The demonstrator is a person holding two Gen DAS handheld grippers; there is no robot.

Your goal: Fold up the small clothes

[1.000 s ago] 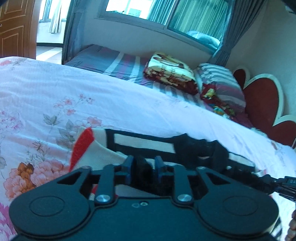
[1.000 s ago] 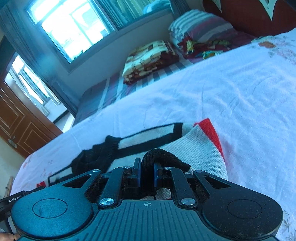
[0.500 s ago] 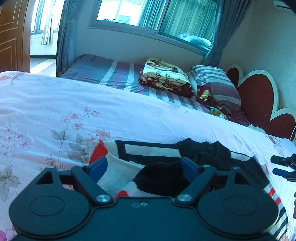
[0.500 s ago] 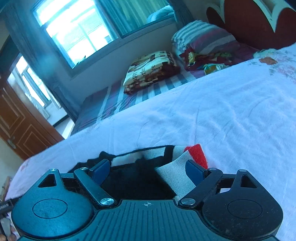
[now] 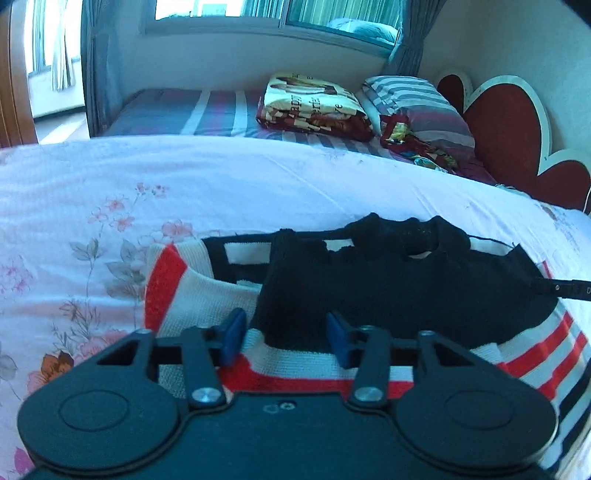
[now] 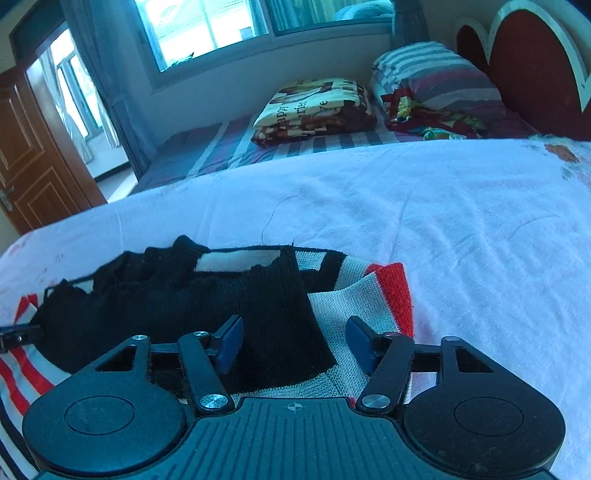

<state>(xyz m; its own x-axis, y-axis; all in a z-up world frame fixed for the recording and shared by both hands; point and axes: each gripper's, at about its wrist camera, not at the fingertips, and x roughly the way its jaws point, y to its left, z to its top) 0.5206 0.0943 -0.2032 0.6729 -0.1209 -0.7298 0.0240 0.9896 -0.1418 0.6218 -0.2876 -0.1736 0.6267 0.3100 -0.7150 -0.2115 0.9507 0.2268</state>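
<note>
Now the sweater (image 5: 388,280) is lying flat on the bed (image 5: 258,177), on the floral sheet, with its black part folded over the white, red and black stripes. Both grippers are hanging low over the sweater's near edge.

Over the sweater's left end, the left gripper (image 5: 284,339) is standing with its jaws part open. They have just been closing from a wide spread, and black knit and striped hem are lying between the blue pads (image 5: 231,338), but the pads are not pressing on the cloth, so nothing is being held.

Over the sweater's right end, the right gripper (image 6: 293,343) is in the same state: jaws part open, having just been narrowing, with a black flap and striped knit lying loose between the pads (image 6: 360,341) and no grip on it.

Beyond the sweater, across the sheet, a folded blanket (image 5: 314,103) and a striped pillow (image 5: 417,103) are resting by the red headboard (image 5: 517,125), under the window (image 6: 207,26).
</note>
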